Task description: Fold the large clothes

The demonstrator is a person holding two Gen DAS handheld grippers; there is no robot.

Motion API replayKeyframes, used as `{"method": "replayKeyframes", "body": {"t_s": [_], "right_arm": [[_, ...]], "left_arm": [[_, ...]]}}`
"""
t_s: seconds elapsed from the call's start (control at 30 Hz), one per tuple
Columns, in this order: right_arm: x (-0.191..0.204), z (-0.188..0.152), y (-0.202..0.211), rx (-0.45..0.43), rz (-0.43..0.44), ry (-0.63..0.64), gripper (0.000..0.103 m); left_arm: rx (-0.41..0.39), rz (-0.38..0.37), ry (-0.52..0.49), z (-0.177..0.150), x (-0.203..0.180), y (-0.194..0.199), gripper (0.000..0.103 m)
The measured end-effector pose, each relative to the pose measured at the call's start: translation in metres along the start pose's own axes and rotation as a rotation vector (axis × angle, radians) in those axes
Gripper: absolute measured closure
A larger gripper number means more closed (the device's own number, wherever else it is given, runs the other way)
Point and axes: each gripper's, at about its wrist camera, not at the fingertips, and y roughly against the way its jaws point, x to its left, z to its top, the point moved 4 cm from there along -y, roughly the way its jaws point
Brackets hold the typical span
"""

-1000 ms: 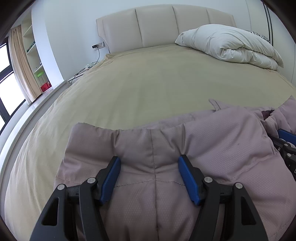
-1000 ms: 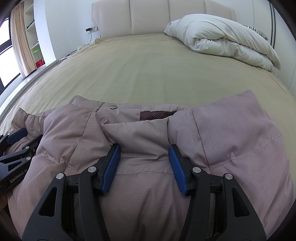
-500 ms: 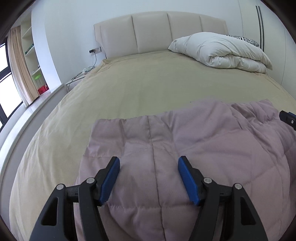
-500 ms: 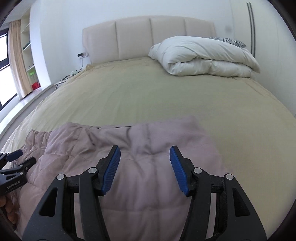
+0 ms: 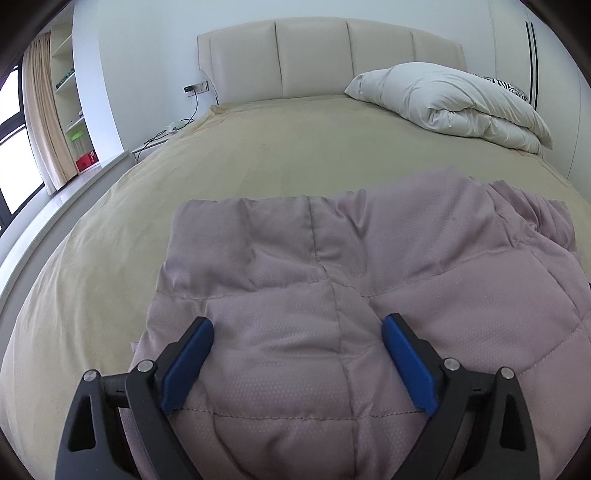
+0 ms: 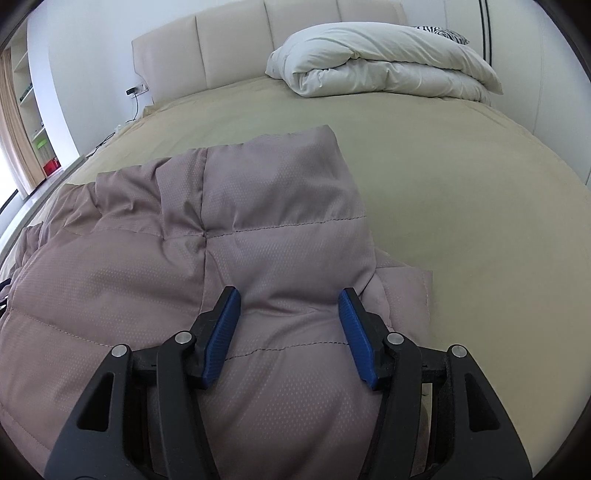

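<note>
A: Right wrist view. The mauve quilted jacket (image 6: 177, 280) lay bunched on the tan bedspread (image 6: 461, 206), with one folded panel pointing toward the headboard (image 6: 236, 48).

B: And the right gripper (image 6: 290, 334)?

A: Blue pads (image 6: 221, 339) stood apart over a puffy ridge of jacket. Whether they pinched it, I could not tell.

B: Background?

A: A white duvet (image 6: 380, 62) was folded at the bed's far right, with a striped pillow (image 6: 443, 35) behind it.

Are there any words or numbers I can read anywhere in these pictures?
No words or numbers can be read.
Red box on the shelf: any print is too small to read.
Pink padded jacket: no label shows.
Zebra-striped pillow: only a pattern, no letters.
</note>
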Motion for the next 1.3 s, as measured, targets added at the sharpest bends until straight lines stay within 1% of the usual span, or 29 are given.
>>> {"method": "replayKeyframes", "body": {"t_s": [0.03,0.13,0.17,0.2,0.23,0.27,0.3,0.33,0.43,0.5,0.53,0.6,0.63,0.67,0.83,0.97,1.1,1.3], "right_arm": [[0.002,-0.004,-0.002,-0.001,-0.001,0.001,0.048],[0.007,-0.001,0.0,0.012,-0.03,0.02,0.048],[0.011,0.002,0.005,0.027,-0.055,0.034,0.048],[0.015,0.007,0.013,0.035,-0.097,0.033,0.048],[0.022,0.01,0.027,0.022,-0.112,0.011,0.048],[0.032,0.014,0.043,-0.015,-0.067,-0.006,0.048],[0.047,0.019,0.057,-0.047,-0.019,0.006,0.048],[0.067,0.023,0.067,-0.066,0.012,0.049,0.048],[0.127,0.024,0.072,-0.049,0.116,0.172,0.048],[0.158,0.018,0.06,-0.038,0.124,0.233,0.048],[0.17,0.01,0.052,-0.029,0.113,0.252,0.048],[0.186,-0.01,0.035,-0.039,0.041,0.308,0.047],[0.19,-0.018,0.03,-0.055,0.023,0.324,0.047],[0.19,-0.02,0.027,-0.06,0.023,0.318,0.047],[0.184,-0.021,0.012,-0.037,0.079,0.274,0.047],[0.178,-0.022,0.003,-0.044,0.066,0.281,0.047],[0.178,-0.021,-0.004,-0.043,0.06,0.283,0.047],[0.177,-0.025,-0.005,-0.06,0.058,0.283,0.047]], "left_arm": [[0.0,0.0,0.001,-0.001,0.0,-0.001,0.007],[-0.003,-0.001,0.003,-0.003,0.0,-0.001,0.007],[-0.001,-0.005,0.006,-0.003,0.001,0.0,0.007],[0.001,-0.011,0.012,-0.002,0.003,0.0,0.007],[0.005,-0.018,0.018,-0.001,0.004,0.002,0.008],[0.008,-0.026,0.027,0.0,0.006,0.005,0.008],[0.005,-0.032,0.039,0.0,0.01,0.011,0.009],[0.0,-0.036,0.051,-0.001,0.013,0.017,0.011],[-0.041,-0.028,0.079,-0.006,0.021,0.045,0.012],[-0.063,-0.007,0.053,-0.009,0.023,0.053,0.012],[-0.054,-0.007,0.038,-0.012,0.023,0.05,0.011],[-0.022,-0.03,0.046,-0.016,0.024,0.038,0.01],[-0.014,-0.033,0.051,-0.015,0.025,0.034,0.009],[-0.011,-0.03,0.048,-0.015,0.023,0.031,0.009],[-0.018,-0.02,0.051,-0.018,0.019,0.02,0.009],[-0.016,-0.012,0.047,-0.021,0.018,0.017,0.009],[-0.007,-0.021,0.053,-0.021,0.018,0.012,0.008],[-0.01,-0.025,0.061,-0.02,0.019,0.013,0.008]]}}
